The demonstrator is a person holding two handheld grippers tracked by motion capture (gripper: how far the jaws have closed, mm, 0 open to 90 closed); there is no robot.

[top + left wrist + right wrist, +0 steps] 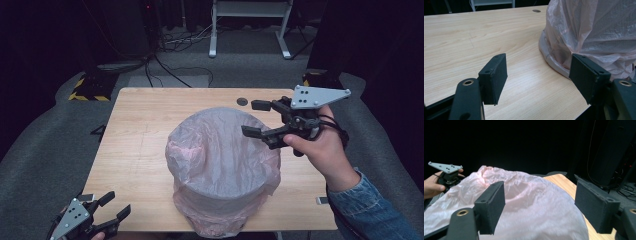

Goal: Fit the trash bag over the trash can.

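Presently listed: pink plastic bag (pixel 222 165), draped over a round object, below the spread jaws of the right gripper (pixel 256 118), apparently poised to pinch it. Left gripper (pixel 113 205), jaws also spread, is held apart beside the bag's base.

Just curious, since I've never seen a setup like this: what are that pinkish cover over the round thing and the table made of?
The cover looks like thin plastic film: translucent pale pink, crinkled, faintly glossy, with the grey round thing showing through. The table looks like light wood or a wood-look laminate: visible grain lines, smooth matte surface. Which of the two, I can't tell.
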